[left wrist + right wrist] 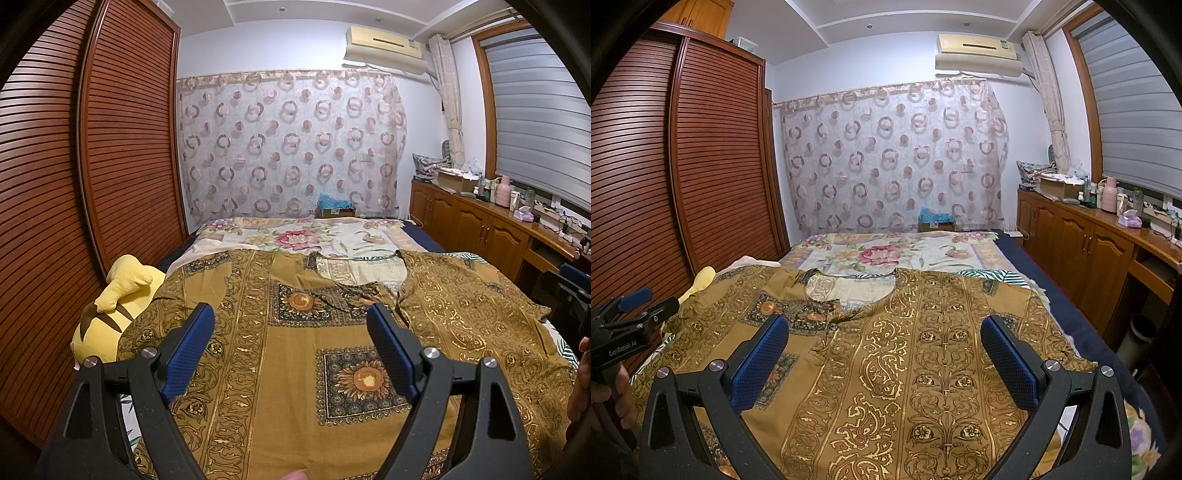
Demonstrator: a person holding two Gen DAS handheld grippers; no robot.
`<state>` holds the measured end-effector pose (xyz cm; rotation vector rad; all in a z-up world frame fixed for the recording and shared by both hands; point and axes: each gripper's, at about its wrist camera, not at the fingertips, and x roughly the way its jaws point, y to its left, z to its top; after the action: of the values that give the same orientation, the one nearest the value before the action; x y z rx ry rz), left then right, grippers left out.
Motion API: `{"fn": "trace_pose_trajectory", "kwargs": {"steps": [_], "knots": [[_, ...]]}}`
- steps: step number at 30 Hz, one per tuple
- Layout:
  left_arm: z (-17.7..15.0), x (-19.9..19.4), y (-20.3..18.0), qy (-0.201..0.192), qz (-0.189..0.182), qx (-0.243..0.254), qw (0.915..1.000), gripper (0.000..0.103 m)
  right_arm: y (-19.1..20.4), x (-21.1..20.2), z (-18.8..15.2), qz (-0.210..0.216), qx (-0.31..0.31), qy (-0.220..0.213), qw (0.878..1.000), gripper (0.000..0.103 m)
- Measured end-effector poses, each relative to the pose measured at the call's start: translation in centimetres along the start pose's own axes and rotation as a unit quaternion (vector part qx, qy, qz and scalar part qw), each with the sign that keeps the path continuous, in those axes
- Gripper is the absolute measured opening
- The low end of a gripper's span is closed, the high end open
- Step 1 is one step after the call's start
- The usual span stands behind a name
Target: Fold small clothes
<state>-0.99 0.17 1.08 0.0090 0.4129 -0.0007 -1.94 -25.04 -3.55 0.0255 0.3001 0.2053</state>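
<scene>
A mustard-brown top [295, 354] with gold scroll and sunflower print lies spread flat on the bed, neckline [362, 271] toward the far end. The same top [908, 354] fills the right wrist view, its round neck opening [849, 286] at the far side. My left gripper [291, 314] hovers over the garment's near part, open, nothing between its blue pads. My right gripper [884, 326] hangs above the top's right half, open wide and empty. The left gripper [642, 302] also shows at the left edge of the right wrist view, held by a hand [613, 395].
A floral bedspread [295, 236] covers the far half of the bed. A yellow plush toy [114, 306] lies at the bed's left edge beside a slatted wooden wardrobe [74, 177]. A wooden cabinet [1082, 243] with clutter on top runs along the right. A patterned curtain [894, 158] hangs behind.
</scene>
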Motion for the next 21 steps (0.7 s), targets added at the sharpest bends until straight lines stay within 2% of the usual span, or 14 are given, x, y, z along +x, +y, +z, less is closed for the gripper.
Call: {"fn": "trace_pose_trajectory", "kwargs": {"steps": [15, 21], "knots": [[0.2, 0.1, 0.3, 0.009, -0.003, 0.006, 0.9999, 0.085, 0.2, 0.4, 0.0, 0.010, -0.002, 0.009, 1.000, 0.103], [0.5, 1.0, 2.0, 0.027, 0.004, 0.010, 0.9996, 0.085, 0.7, 1.4, 0.1, 0.025, -0.011, 0.044, 0.999, 0.103]]}}
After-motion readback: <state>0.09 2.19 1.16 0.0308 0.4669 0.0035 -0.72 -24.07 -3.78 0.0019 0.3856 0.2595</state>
